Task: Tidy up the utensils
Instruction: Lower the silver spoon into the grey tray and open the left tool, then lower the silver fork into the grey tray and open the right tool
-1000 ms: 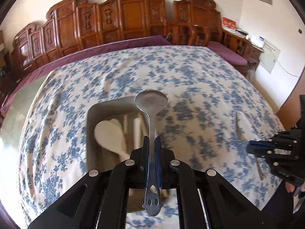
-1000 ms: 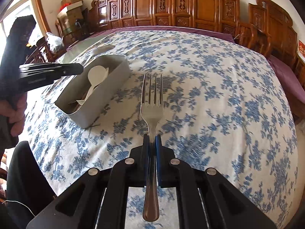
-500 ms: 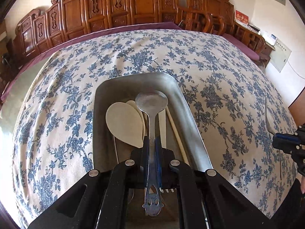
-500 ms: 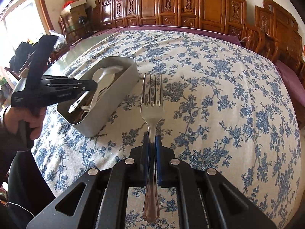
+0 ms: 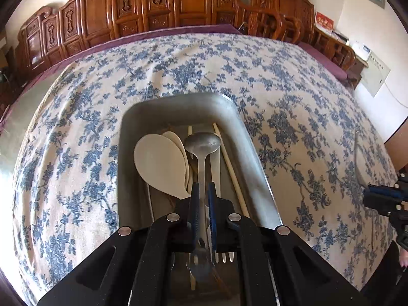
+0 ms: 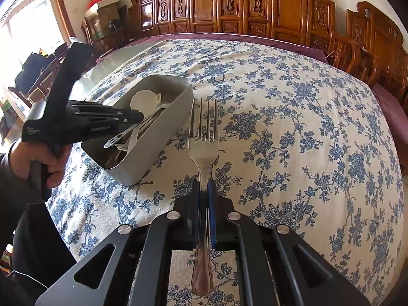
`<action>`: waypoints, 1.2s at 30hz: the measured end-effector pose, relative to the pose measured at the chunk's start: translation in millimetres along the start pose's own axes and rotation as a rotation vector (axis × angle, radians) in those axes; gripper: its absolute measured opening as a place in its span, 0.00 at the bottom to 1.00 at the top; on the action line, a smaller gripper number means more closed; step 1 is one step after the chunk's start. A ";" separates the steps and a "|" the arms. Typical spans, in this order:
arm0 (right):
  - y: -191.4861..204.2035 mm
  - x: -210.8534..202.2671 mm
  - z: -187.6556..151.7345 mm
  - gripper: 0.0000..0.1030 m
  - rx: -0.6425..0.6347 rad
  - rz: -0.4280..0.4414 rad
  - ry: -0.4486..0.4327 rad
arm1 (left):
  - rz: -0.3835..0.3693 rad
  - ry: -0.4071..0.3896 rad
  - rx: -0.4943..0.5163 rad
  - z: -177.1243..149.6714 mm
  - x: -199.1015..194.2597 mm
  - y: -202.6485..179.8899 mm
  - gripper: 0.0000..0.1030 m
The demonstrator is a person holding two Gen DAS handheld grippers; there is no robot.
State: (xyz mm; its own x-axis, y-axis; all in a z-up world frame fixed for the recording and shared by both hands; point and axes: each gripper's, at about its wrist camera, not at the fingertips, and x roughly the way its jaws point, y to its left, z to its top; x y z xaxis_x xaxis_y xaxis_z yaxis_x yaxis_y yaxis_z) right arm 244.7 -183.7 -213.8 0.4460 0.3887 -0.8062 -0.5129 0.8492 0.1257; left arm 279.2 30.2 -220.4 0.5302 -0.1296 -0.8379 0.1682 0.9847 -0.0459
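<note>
My left gripper point(image 5: 203, 191) is shut on the handle of a metal spoon point(image 5: 202, 141), whose bowl hangs low inside the grey metal tray point(image 5: 178, 104). Under it lie white paddles point(image 5: 158, 163), chopsticks point(image 5: 229, 158) and a fork's tines point(image 5: 224, 256). My right gripper point(image 6: 203, 191) is shut on a metal fork point(image 6: 203, 127), tines pointing forward, above the cloth just right of the tray point(image 6: 163, 137). From the right wrist view the left gripper point(image 6: 139, 117) reaches over the tray, and the spoon's handle end point(image 6: 114, 141) sticks out behind it.
A blue-flowered cloth point(image 5: 280, 81) covers the big table. Carved wooden chairs point(image 6: 280, 7) line the far side. A person's hand point(image 6: 48, 163) and dark sleeve hold the left gripper. The right gripper point(image 5: 382, 199) shows at the right edge of the left wrist view.
The left gripper came down over the tray, so the spoon's bowl went from above the far rim to inside it. The right gripper with the fork drifted a little closer to the tray.
</note>
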 end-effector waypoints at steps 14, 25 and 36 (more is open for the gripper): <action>37.2 2.5 35.4 0.08 -0.029 0.029 -0.032 | -0.002 -0.098 -0.023 -7.4 -59.7 25.3 0.06; 78.9 22.4 72.3 0.08 -0.054 0.075 -0.043 | 0.022 -0.168 -0.057 -10.0 -93.1 60.2 0.17; 105.9 69.9 113.8 0.08 -0.027 0.083 -0.027 | 0.055 -0.182 -0.102 -15.0 -101.1 97.5 0.18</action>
State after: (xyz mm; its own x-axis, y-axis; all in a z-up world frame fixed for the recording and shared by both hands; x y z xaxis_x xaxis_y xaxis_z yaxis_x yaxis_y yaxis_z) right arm 305.0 -25.9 -191.0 0.4208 0.4671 -0.7777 -0.5683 0.8039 0.1754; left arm 229.5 141.0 -148.3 0.6792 -0.0856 -0.7289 0.0551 0.9963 -0.0656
